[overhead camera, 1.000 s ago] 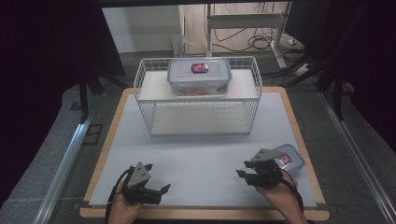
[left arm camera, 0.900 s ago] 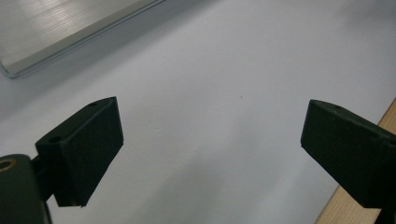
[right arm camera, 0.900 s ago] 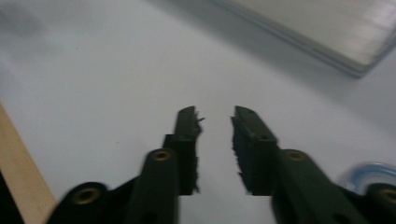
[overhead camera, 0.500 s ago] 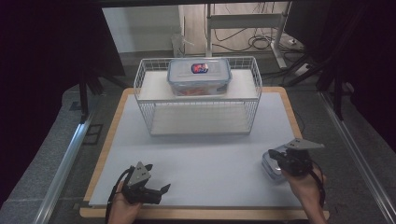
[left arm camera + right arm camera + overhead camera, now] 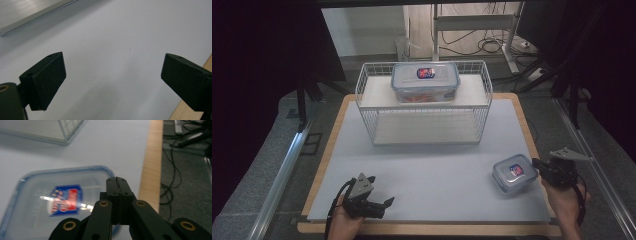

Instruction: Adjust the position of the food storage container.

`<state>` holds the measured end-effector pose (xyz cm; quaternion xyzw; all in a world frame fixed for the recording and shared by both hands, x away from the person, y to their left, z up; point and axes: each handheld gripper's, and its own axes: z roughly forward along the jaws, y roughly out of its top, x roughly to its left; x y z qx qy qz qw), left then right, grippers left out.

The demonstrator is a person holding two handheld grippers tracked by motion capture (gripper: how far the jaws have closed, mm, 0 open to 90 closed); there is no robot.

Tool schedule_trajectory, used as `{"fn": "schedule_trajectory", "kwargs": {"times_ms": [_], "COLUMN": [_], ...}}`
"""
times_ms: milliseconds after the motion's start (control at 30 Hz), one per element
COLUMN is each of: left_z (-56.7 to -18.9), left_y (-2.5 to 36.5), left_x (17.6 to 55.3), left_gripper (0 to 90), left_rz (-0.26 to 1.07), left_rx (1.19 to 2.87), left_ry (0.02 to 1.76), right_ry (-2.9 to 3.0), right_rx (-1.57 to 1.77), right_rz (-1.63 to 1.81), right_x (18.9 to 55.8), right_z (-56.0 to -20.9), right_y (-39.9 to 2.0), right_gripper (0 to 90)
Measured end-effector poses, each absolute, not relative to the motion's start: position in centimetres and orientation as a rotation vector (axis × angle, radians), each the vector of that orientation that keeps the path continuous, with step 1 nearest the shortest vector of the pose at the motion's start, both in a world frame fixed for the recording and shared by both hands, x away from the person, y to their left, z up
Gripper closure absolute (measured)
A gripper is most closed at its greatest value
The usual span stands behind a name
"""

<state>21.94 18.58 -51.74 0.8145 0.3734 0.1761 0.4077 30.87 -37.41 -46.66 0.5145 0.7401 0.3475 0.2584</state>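
Note:
A small clear lidded container point(image 5: 511, 173) with a red-and-blue label lies on the white mat at the front right. My right gripper point(image 5: 537, 163) is just to its right, jaws shut with nothing between them and tips pointing at its rim. In the right gripper view the shut jaws point(image 5: 116, 180) hover over the right edge of the blurred lid point(image 5: 57, 202). My left gripper point(image 5: 381, 200) rests at the front left, open and holding nothing. In the left gripper view its two pads point(image 5: 112, 75) stand wide apart over bare mat.
A white wire rack point(image 5: 424, 125) stands at the back middle of the mat, with a larger lidded container point(image 5: 425, 81) on its top shelf. The wooden board's edge point(image 5: 527, 125) runs along the right. Cables and dark floor lie beyond.
My right hand has moved right, from the small container's left side, across it, to its right side. The container has stayed put. The left hand has not moved.

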Motion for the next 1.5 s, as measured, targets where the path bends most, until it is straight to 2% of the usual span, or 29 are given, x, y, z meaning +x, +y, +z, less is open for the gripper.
{"fn": "schedule_trajectory", "kwargs": {"times_ms": [267, 567, 1500], "left_z": [-51.8, -51.8, -52.0], "left_y": [18.6, 18.4, 18.4], "left_x": [22.0, 22.0, 22.2], "left_gripper": [5.8, 5.8, 6.4], "left_rz": [0.441, 0.438, 0.404], "left_rx": [2.057, 2.071, 2.073], "left_ry": [0.942, 0.935, 0.938], "right_ry": [2.022, 2.076, 2.478], "right_rx": [1.479, 1.506, 1.179], "right_rz": [0.849, 0.858, 1.002], "right_x": [31.0, 30.8, 29.1], "right_z": [-47.8, -48.1, -48.5], "right_y": [-38.7, -37.4, -24.8], "right_gripper": [90.0, 90.0, 90.0]}}
